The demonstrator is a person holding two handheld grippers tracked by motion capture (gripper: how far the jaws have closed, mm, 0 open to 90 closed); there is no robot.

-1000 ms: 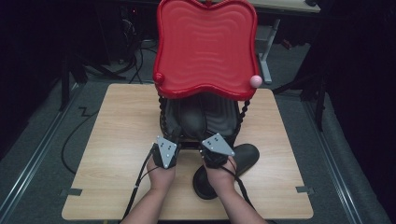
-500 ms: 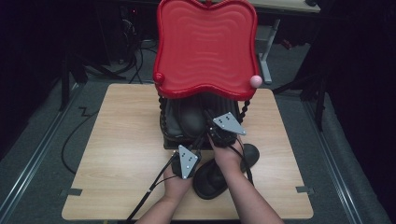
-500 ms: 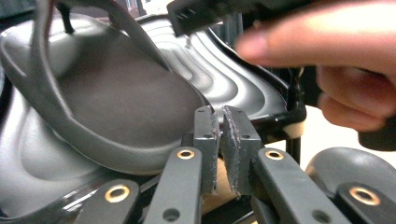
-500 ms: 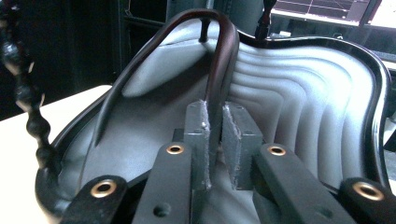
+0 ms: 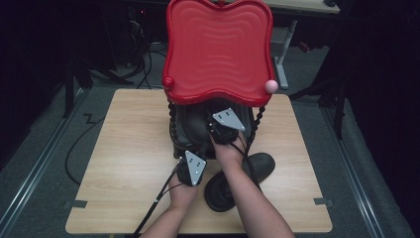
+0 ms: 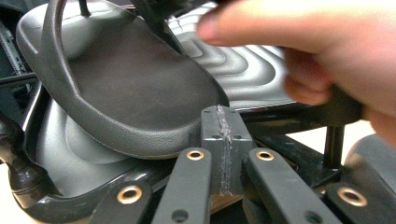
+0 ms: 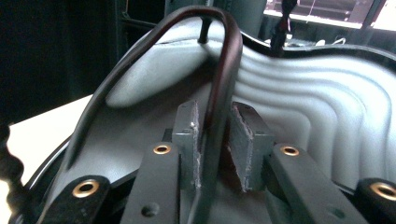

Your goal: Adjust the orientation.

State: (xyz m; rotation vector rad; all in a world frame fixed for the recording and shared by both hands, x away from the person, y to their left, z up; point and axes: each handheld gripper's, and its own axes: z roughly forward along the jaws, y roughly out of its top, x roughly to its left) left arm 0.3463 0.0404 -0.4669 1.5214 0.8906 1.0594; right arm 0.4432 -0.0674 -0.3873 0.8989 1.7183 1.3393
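A black sandal (image 6: 130, 88) lies on the black wavy lower shelf (image 6: 243, 65) of a rack, beneath its red top tray (image 5: 218, 49). My right gripper (image 7: 215, 140) reaches in under the red tray (image 5: 225, 126). The sandal's strap (image 7: 224, 70) runs between its jaws, which have just been opening: the strap lies against the left pad with a gap to the right pad. My left gripper (image 6: 223, 135) is shut, pads together and empty, right beside the sandal's heel edge at the front of the rack (image 5: 193, 168).
A second black sandal (image 5: 247, 173) lies on the wooden table (image 5: 129, 144) in front of the rack, under the right forearm. The person's right hand (image 6: 317, 46) crosses the left gripper view. Twisted black posts (image 5: 172, 124) hold up the red tray. Dark floor surrounds the table.
The right gripper has moved from the table's front up and forward under the red tray. The left gripper has shifted slightly right and nearer.
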